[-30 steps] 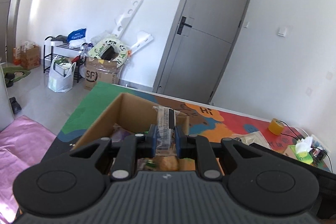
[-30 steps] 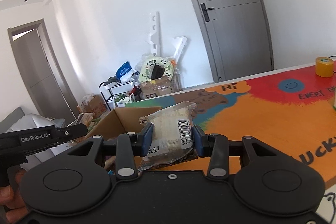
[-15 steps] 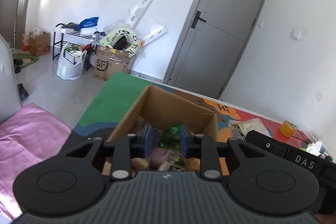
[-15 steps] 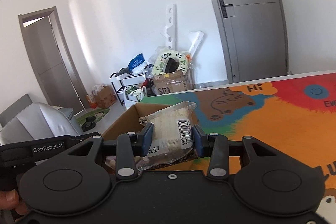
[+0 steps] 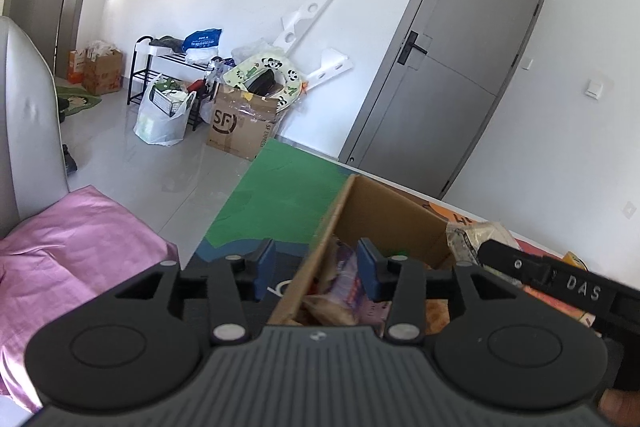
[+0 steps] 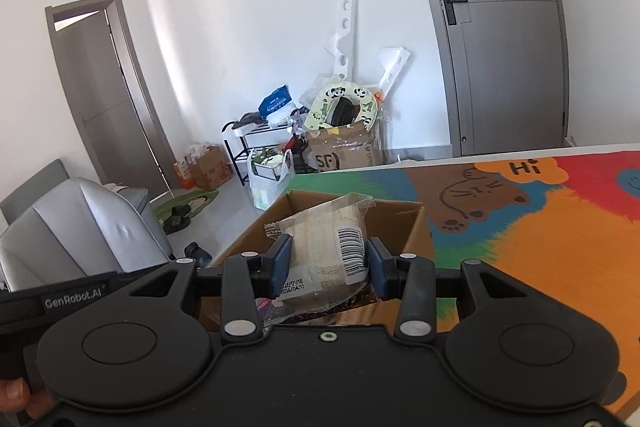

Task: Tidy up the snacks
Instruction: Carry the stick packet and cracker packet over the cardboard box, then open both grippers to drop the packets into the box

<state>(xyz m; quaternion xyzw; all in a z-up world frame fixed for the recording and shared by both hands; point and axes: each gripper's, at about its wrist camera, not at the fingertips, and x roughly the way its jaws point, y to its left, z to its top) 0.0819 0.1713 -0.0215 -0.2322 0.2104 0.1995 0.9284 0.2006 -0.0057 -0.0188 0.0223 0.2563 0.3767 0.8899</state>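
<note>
- Straddling the near-left wall of the cardboard box [image 5: 384, 223], our left gripper [image 5: 316, 263] is spreading its jaws around nothing.
- Our right gripper [image 6: 327, 263] pinches a clear snack packet [image 6: 324, 247] above the box.
- More snack packs [image 5: 348, 291] fill the box.
- Beyond the box, a grey door [image 6: 508, 39].

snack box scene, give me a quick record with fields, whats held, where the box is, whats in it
surface: colourful play mat on a table
container: open cardboard box on the mat
box contents: several snack packets, kinds unclear
right gripper: shut on a clear wrapped snack pack with a barcode, in front of the box
left gripper: jaws opening, nothing gripped, straddling the box's near wall
</note>
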